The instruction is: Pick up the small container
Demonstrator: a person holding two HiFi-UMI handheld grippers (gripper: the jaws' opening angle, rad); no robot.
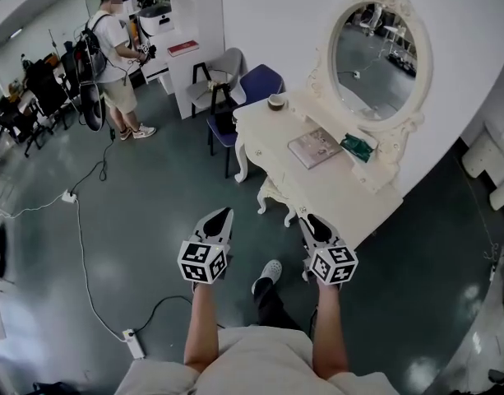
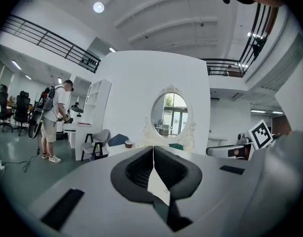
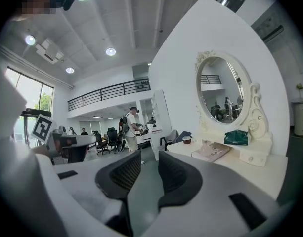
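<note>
The container point(image 1: 276, 101), a small brown-rimmed cup, is seen at the far end of the white table point(image 1: 342, 196), close to the edge and well apart from both grippers. Nothing is touching it. In the left gripper view it point(image 2: 128, 143) is seen small and distant, left of the jaw line; in the right gripper view it point(image 3: 186, 139) is seen beyond the right jaw.

Further along the tabletop a book point(image 1: 315, 147) lies flat, and a green thing point(image 1: 356, 146) rests just beside it at the foot of the oval mirror point(image 1: 379, 56), which stands along the back of the table against the wall.

The left gripper point(image 1: 221, 217) is held over the floor, short of the table, with its jaws together, the pads meeting at a thin seam, and nothing is held. The right gripper point(image 1: 312, 220) is held near the table's near end, and its jaws stand apart with only floor visible in the gap.

A stool point(image 1: 276, 196) is tucked under the table. A blue chair point(image 1: 256, 85) and a grey chair point(image 1: 223, 72) stand past the far end. A person point(image 1: 116, 64) with a backpack stands further off.
</note>
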